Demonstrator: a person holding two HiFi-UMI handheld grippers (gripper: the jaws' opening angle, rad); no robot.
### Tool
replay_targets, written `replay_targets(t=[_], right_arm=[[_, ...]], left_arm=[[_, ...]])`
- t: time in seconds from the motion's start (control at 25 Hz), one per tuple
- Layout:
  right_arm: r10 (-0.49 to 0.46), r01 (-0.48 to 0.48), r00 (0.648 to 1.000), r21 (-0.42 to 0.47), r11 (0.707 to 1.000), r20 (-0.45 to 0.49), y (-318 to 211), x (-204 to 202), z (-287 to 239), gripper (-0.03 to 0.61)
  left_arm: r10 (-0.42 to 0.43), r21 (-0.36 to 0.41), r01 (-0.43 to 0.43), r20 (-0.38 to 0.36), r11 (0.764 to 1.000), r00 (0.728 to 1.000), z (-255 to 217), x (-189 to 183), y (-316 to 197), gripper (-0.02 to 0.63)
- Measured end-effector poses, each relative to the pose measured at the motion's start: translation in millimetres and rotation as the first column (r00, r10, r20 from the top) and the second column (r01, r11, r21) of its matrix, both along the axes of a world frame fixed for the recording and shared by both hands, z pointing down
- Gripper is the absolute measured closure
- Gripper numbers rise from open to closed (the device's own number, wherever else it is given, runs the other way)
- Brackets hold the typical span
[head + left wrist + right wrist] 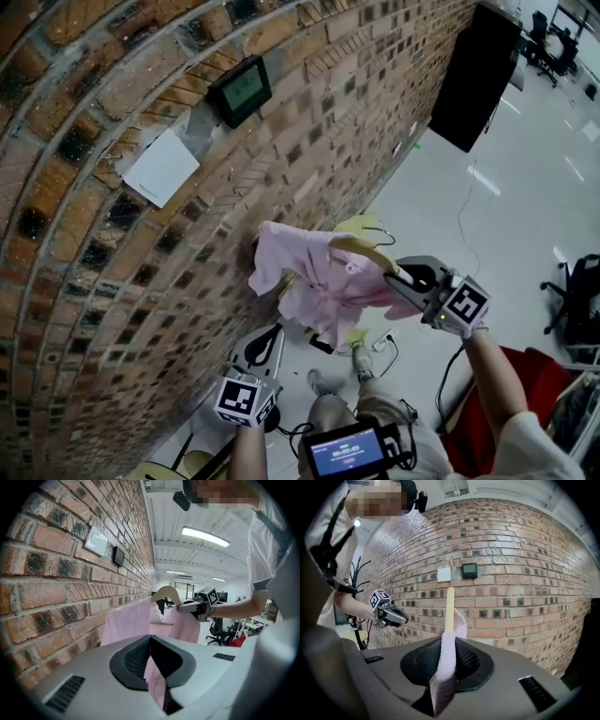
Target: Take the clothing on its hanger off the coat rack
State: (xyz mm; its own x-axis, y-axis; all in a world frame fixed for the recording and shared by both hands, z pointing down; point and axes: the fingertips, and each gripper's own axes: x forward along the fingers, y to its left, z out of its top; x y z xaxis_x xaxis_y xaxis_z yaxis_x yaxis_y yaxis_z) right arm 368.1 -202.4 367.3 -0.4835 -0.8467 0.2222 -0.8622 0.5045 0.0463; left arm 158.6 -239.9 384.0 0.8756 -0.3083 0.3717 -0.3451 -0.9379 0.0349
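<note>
A pink shirt (314,277) hangs on a wooden hanger (361,248) in the air beside the brick wall. My right gripper (394,275) is shut on the hanger's end through the shirt's shoulder; in the right gripper view the pale wood (449,611) and pink cloth (446,660) stand up from between the jaws. Lower down, my left gripper (277,333) is shut on the shirt's lower cloth (157,681). In the left gripper view the hanger (166,592) and right gripper (187,605) are ahead. In the right gripper view the left gripper (391,616) is at the left, with the black coat rack (358,573) behind it.
The brick wall (112,272) bears a dark panel (242,89) and a white sheet (161,167). A black board (473,75) leans at the top right. Cables (384,342) lie on the pale floor. A red object (487,394) and an office chair (577,300) are at the right.
</note>
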Motion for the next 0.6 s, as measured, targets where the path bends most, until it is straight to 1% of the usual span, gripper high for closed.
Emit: replay_targets(t=[0.28, 0.48, 0.6], right_arm=[[-0.145, 0.146, 0.989, -0.057, 0.988, 0.023, -22.4, 33.3, 47.5, 0.529], [-0.209, 0.214, 0.976, -0.091, 0.973, 0.053, -39.4, 44.9, 80.0, 0.529], [-0.245, 0.252, 0.967, -0.119, 0.960, 0.070, -48.6, 52.1, 100.9, 0.529]], left_arm=[[-0.065, -0.028, 0.067, 0.050, 0.997, 0.997, 37.0, 29.7, -20.1, 0.604], [-0.091, -0.025, 0.093, 0.056, 0.995, 0.994, 60.0, 46.5, -29.7, 0.603], [-0.102, -0.050, 0.106, 0.064, 0.993, 0.993, 75.9, 58.9, -31.1, 0.603]])
